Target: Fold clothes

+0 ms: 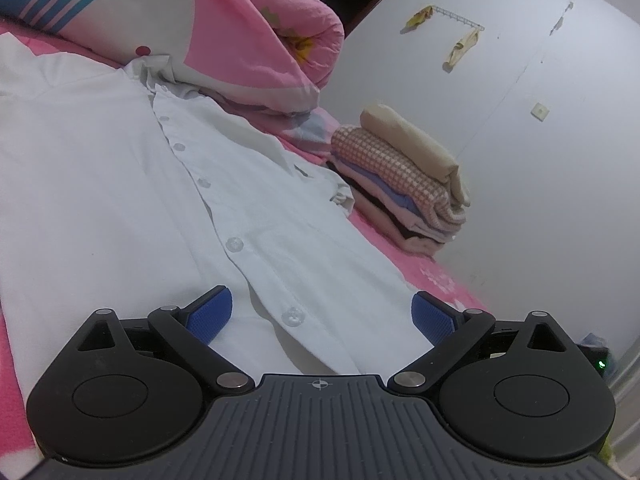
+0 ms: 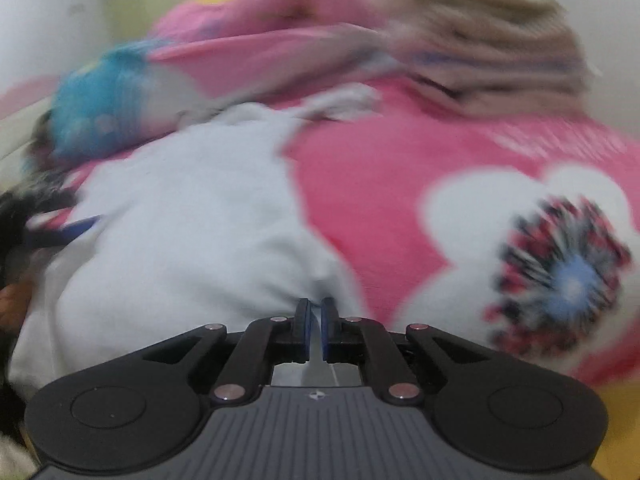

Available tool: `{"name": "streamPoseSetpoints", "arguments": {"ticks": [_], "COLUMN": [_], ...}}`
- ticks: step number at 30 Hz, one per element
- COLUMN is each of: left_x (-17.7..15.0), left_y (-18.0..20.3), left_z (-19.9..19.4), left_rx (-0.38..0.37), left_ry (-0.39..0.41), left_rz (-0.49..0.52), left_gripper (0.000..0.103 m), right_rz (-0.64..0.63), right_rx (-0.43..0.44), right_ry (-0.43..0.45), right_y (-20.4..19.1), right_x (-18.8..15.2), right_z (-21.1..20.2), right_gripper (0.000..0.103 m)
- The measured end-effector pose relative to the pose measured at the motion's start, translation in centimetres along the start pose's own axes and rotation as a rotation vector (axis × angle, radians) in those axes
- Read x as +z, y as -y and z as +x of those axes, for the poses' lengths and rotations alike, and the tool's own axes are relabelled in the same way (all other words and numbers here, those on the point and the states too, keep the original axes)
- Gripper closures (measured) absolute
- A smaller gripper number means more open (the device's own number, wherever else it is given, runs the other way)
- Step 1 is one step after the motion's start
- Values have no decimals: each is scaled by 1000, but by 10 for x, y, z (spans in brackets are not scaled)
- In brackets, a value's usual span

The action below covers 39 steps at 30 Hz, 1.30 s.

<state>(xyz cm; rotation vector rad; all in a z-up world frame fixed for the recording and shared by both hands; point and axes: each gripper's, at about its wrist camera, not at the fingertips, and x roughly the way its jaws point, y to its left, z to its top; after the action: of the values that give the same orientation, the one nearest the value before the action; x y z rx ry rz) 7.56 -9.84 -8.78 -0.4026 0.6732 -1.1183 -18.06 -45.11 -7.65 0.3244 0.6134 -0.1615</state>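
- My right tool (image 2: 314, 330) was pressed together, pinching the hem of the white buttoned cotton shirt (image 1: 120, 200).
- My left tool (image 1: 322, 314) hung spread over its placket, gripping nothing.
- The shirt lay flat on the pink flowered bed (image 2: 400, 200); I judged the first fold next, which called for a left grip.
- Beyond sat a stack of folded clothes (image 1: 400, 184).

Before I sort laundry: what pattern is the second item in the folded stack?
Pink-and-white check on the checked cloth, clearest in the left wrist view.

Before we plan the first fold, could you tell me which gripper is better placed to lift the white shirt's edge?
Probably the right gripper: its fingers are pinched together at the white shirt, where its edge meets the pink blanket. The left gripper hangs wide open over the button placket, gripping nothing.
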Motion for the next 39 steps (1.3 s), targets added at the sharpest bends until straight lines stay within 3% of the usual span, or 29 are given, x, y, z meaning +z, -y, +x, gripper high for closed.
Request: {"name": "streamPoseSetpoints", "arguments": {"ticks": [2, 5, 7, 11, 19, 23, 27, 29, 30, 33, 35, 39], "left_x": [0, 0, -1, -1, -2, -2, -3, -3, -3, -4, -3, -3], "left_y": [0, 1, 1, 0, -3, -6, -9, -10, -10, -10, -9, -7], "left_z": [0, 0, 1, -1, -3, -6, -9, -10, -10, -11, -11, -11], "left_rx": [1, 3, 4, -1, -23, -45, -71, -83, -87, -96, -93, -79], "left_ry": [0, 4, 6, 11, 31, 44, 58, 64, 66, 71, 70, 64], "left_rz": [0, 1, 2, -2, -17, -30, -45, -52, -54, -59, -57, -47], "left_gripper": [5, 5, 5, 5, 5, 5, 4, 4, 3, 3, 3, 2], "right_rz": [85, 3, -38, -216, -628, -838, -811, -710, -650, -454, -327, -153], "right_rx": [5, 22, 117, 295, 471, 544, 450, 371, 337, 228, 124, -58], "right_ry": [41, 114, 103, -7, -244, -308, -349, -334, -309, -208, -124, 0], "right_y": [10, -14, -37, -101, -208, -241, -236, -221, -210, -176, -151, -118], "right_x": [4, 0, -6, -19, -66, -97, -97, -83, -74, -48, -32, -15], "right_z": [-12, -37, -41, -16, 36, 22, 12, 3, -6, -37, -58, -88], "right_gripper": [98, 96, 89, 86, 86, 86, 79, 56, 51, 26, 0, 0]}}
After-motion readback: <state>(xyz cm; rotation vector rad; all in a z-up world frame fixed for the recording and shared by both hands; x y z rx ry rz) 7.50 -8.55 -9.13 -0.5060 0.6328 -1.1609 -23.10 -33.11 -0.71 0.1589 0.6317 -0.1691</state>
